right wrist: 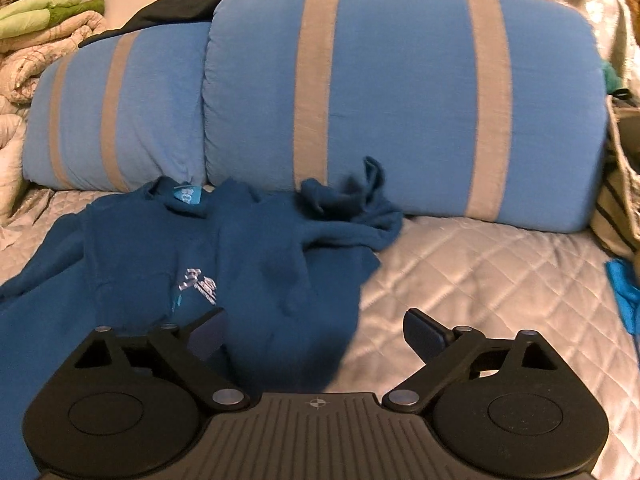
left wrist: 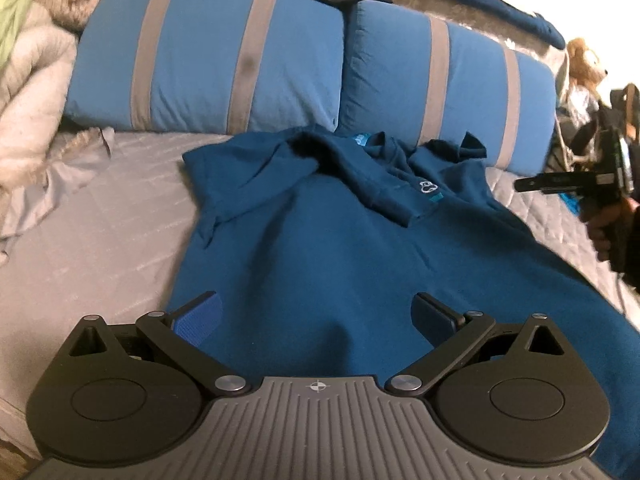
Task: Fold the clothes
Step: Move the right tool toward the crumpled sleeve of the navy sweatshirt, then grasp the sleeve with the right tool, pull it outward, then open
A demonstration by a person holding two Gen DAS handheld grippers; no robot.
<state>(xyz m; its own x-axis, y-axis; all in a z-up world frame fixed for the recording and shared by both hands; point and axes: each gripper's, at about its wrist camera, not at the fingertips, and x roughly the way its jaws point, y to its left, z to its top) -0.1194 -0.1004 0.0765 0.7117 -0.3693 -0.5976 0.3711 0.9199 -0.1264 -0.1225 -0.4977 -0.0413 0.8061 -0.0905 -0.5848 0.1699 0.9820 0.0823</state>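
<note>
The teal shirt (left wrist: 320, 240) is lying lengthwise on the bed (left wrist: 100, 248), collar toward the pillows; the left claw (left wrist: 316, 316) is hovering open over its hem (nearer), the right claw (right wrist: 316, 332) gaping empty beside its rumpled sleeve.

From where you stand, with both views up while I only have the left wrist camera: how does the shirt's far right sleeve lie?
Observer: On the dark blue shirt, the sleeve is crumpled against the right pillow.
Operator: Is the right gripper holding cloth?
Observer: No, the right gripper is open, empty, above the shirt's edge.
Operator: Anything on the bed beyond it?
Observer: A bright blue cloth lies on the grey quilt at the right edge.
</note>
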